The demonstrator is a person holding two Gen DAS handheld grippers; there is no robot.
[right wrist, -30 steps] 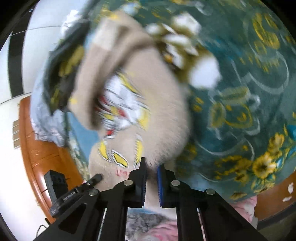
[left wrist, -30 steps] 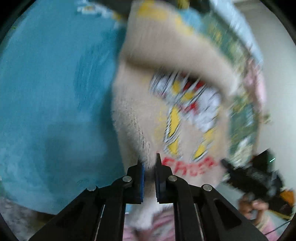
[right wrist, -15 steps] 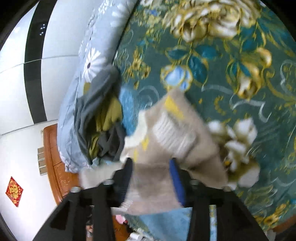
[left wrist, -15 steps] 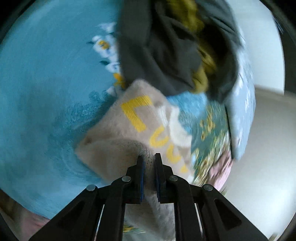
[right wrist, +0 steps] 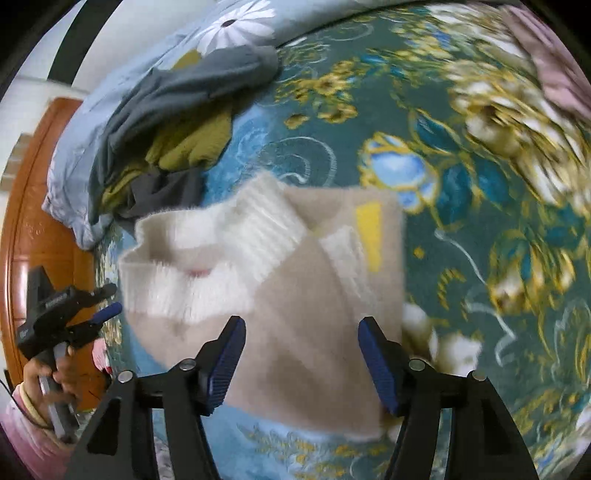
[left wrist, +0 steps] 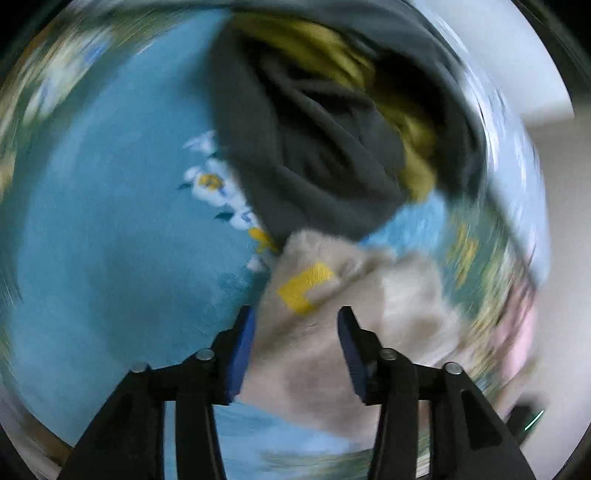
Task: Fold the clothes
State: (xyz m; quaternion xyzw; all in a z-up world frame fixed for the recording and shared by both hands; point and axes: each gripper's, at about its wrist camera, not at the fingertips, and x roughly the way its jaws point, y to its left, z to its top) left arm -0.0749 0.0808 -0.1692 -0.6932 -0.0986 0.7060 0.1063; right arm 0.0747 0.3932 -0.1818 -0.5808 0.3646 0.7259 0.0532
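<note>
A: Where's the fuzzy beige knit sweater with white ribbed cuffs [right wrist: 295, 295]?

B: Folded, lying on the teal floral bedspread [right wrist: 480, 240], right under both tools. The dark grey and olive clothes pile [right wrist: 166, 122] sits just behind it.

A: Grippers?

B: The right gripper [right wrist: 301, 354] is spread wide, holding nothing. The left gripper [left wrist: 295, 343] is also wide, and that view's pretty blurry.

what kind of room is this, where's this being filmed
Most likely a bedroom at home. The beige sweater lies on a floral bedspread, a pale blue pillow with a daisy print sits at its far edge beside a heap of grey and olive clothes, and a wooden bed frame borders it.
</note>
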